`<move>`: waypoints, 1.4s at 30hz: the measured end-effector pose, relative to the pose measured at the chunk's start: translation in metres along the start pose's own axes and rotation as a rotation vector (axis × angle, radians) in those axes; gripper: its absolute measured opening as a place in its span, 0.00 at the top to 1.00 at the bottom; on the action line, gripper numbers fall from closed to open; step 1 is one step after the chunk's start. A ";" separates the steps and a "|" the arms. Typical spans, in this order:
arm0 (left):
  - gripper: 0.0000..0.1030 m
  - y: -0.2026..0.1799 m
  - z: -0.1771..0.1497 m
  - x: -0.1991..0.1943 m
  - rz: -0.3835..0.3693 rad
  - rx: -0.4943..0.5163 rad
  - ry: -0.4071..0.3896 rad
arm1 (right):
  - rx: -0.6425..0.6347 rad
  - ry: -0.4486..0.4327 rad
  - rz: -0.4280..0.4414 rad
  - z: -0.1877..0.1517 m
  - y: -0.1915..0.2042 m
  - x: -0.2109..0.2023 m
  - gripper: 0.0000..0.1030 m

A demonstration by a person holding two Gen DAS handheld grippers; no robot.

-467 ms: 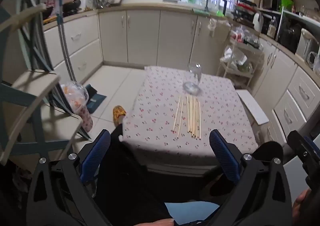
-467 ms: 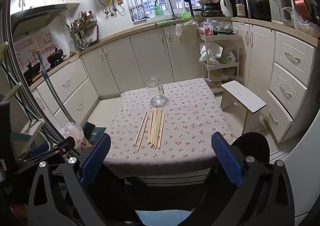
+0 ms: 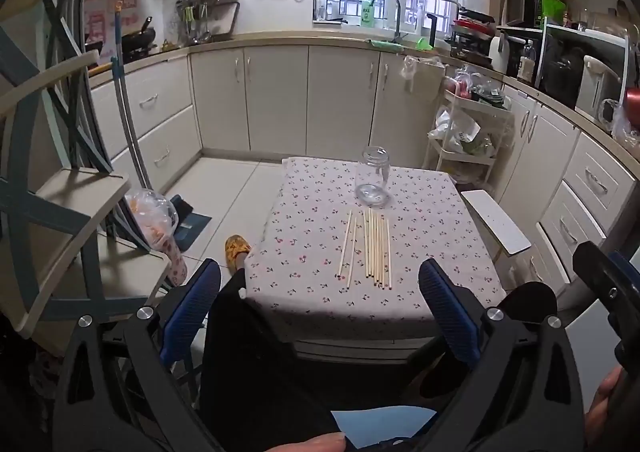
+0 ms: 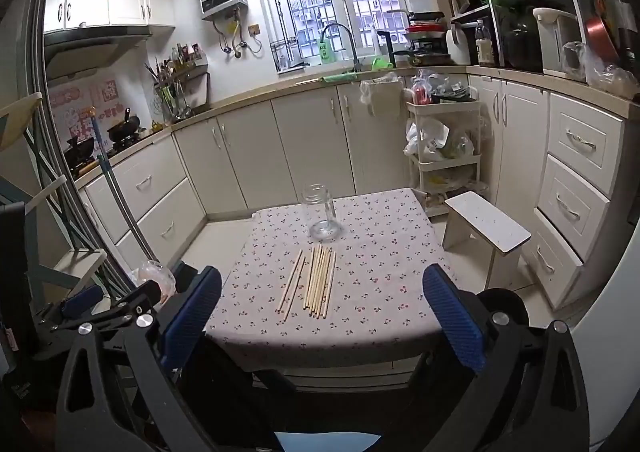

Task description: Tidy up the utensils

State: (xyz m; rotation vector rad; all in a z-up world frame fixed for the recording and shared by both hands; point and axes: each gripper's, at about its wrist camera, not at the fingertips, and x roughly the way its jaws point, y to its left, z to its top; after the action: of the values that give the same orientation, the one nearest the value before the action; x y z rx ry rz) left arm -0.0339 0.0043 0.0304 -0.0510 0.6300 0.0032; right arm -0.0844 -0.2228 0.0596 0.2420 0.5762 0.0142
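Observation:
Several wooden chopsticks (image 3: pixel 370 246) lie side by side on a small table with a cherry-print cloth (image 3: pixel 432 236). An empty clear glass jar (image 3: pixel 374 176) stands upright just beyond them. In the right wrist view the chopsticks (image 4: pixel 314 282) and the jar (image 4: pixel 322 213) show the same way on the cloth (image 4: pixel 384 276). My left gripper (image 3: pixel 320 304) is open and empty, short of the table's near edge. My right gripper (image 4: pixel 322 312) is open and empty, also short of the near edge.
A white stool (image 4: pixel 486 226) stands right of the table. A white cart with bags (image 4: pixel 442 143) is behind it. Cabinets line the back and right. A wooden shelf frame (image 3: pixel 60 191) and a plastic bag (image 3: pixel 154 215) are at the left. A slippered foot (image 3: pixel 237 248) is by the table.
Both views have tilted up and shifted slightly; the table sits a little lower and more central. Both grippers remain open. Chopsticks and jar have not moved.

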 end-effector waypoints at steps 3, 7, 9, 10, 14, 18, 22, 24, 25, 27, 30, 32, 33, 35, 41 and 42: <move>0.07 -0.003 0.003 -0.002 0.005 0.009 -0.002 | -0.001 -0.003 0.004 0.000 0.001 0.001 0.06; 0.07 -0.005 0.004 -0.006 0.003 0.015 -0.008 | 0.000 -0.012 0.008 -0.001 -0.001 -0.005 0.06; 0.07 -0.008 0.003 -0.007 0.003 0.019 -0.011 | 0.000 -0.017 0.009 0.000 -0.003 -0.006 0.06; 0.07 -0.009 0.003 -0.008 0.001 0.020 -0.013 | 0.000 -0.018 0.010 0.000 -0.004 -0.006 0.06; 0.07 -0.010 0.001 -0.008 0.001 0.021 -0.012 | 0.000 -0.017 0.012 0.000 -0.004 -0.006 0.06; 0.07 -0.010 0.000 -0.009 -0.001 0.020 -0.016 | -0.002 -0.023 0.009 -0.002 -0.002 -0.007 0.06; 0.07 -0.011 0.001 -0.008 -0.003 0.021 -0.013 | -0.005 -0.022 0.011 -0.002 -0.001 -0.006 0.06; 0.07 -0.011 0.001 -0.009 -0.003 0.021 -0.013 | -0.005 -0.024 0.011 -0.002 -0.001 -0.006 0.06; 0.07 -0.011 0.001 -0.009 -0.004 0.020 -0.013 | -0.005 -0.023 0.011 -0.001 -0.001 -0.006 0.06; 0.07 -0.011 0.002 -0.009 -0.004 0.021 -0.013 | -0.005 -0.024 0.011 -0.001 0.000 -0.006 0.06; 0.07 -0.013 0.001 -0.009 -0.004 0.021 -0.010 | -0.004 -0.024 0.011 -0.001 0.000 -0.006 0.06; 0.07 -0.013 0.002 -0.010 -0.008 0.024 -0.010 | -0.004 -0.024 0.011 -0.001 0.000 -0.006 0.06; 0.07 -0.014 0.002 -0.010 -0.007 0.025 -0.011 | -0.004 -0.024 0.011 -0.001 0.000 -0.006 0.06; 0.07 -0.014 0.002 -0.010 -0.008 0.023 -0.011 | -0.004 -0.025 0.011 -0.001 0.000 -0.006 0.06; 0.07 -0.014 0.002 -0.011 -0.010 0.023 -0.009 | -0.007 -0.026 0.013 -0.002 0.000 -0.007 0.06; 0.07 -0.014 0.002 -0.011 -0.010 0.023 -0.009 | -0.006 -0.026 0.013 -0.002 0.000 -0.007 0.06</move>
State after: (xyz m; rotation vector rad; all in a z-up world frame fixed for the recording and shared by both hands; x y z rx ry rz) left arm -0.0410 -0.0094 0.0389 -0.0314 0.6202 -0.0136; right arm -0.0915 -0.2229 0.0618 0.2400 0.5489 0.0255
